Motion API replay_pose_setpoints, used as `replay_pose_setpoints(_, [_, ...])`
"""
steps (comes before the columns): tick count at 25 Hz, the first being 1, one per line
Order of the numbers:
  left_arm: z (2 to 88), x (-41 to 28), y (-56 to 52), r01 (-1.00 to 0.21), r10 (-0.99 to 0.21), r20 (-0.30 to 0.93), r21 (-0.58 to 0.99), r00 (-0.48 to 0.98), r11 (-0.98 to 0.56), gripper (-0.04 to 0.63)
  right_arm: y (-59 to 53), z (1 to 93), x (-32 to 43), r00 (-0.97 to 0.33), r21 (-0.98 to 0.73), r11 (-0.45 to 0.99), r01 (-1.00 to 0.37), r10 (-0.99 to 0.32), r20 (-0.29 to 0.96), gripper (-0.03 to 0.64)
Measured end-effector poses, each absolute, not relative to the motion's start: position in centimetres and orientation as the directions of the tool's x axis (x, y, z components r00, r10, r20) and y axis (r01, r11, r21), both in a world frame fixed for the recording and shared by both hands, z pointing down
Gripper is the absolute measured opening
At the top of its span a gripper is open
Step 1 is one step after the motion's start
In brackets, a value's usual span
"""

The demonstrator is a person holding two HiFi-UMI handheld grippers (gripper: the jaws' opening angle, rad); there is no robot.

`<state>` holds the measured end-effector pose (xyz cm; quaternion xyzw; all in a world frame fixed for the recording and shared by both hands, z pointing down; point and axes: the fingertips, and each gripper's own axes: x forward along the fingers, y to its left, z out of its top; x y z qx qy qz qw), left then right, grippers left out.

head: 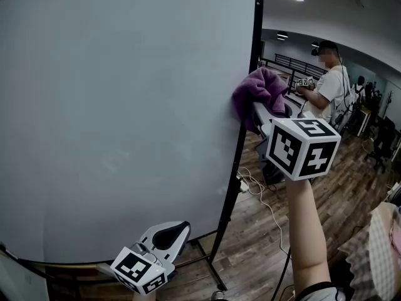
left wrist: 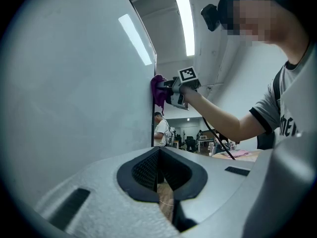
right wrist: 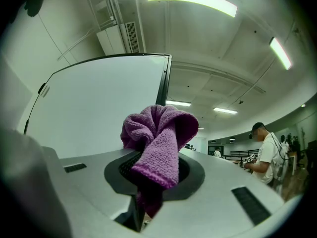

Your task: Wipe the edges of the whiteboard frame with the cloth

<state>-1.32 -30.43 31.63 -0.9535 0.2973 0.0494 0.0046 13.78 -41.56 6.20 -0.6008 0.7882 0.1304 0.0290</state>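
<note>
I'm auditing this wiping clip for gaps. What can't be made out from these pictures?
1. Whether the cloth touches the frame: head view, the bunched cloth covers that spot.
2. The whiteboard's left edge: head view, cut off by the picture's edge.
3. How deep the right gripper bites the cloth: right gripper view, cloth drapes over the gap.

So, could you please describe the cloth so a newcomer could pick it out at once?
Find the large whiteboard and follow its dark right frame edge upward. Against that edge, clamped in the right gripper, is the cloth: a bunched, fuzzy purple towel, the only coloured soft thing beside the pale board.
</note>
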Motion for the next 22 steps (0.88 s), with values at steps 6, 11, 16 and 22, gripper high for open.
replay_pose_setpoints(6, [32.5,-1.1,-29.7,-0.56,-0.56,-0.085,0.026,0.824,-0.828,0.017,-41.4,7.9,14.0,-0.262,0.18,0.231,-0.956,-0.95,-0.173,0.067])
replay_pose_setpoints(11, [33.2,-1.3,-29.1,-0.547,-0.548,-0.079,0.038,0.833,-0.836,0.017,-41.6,9.6,13.8,-0.252,0.177,0.226,-0.958,-0.958,-0.137,0.067])
replay_pose_setpoints(16, [34.0,-1.2,-28.1,-0.54,-0.542,-0.064,0.049,0.838,-0.84,0.017,-41.3,11.4,14.3,-0.239,0.16,0.22,-0.962,-0.964,-0.112,0.067])
replay_pose_setpoints(22, [34.7,-2.2,-27.7,-0.539,-0.542,-0.052,0.062,0.839,-0.84,0.017,-41.6,13.2,13.8,-0.225,0.145,0.211,-0.967,-0.971,-0.084,0.067])
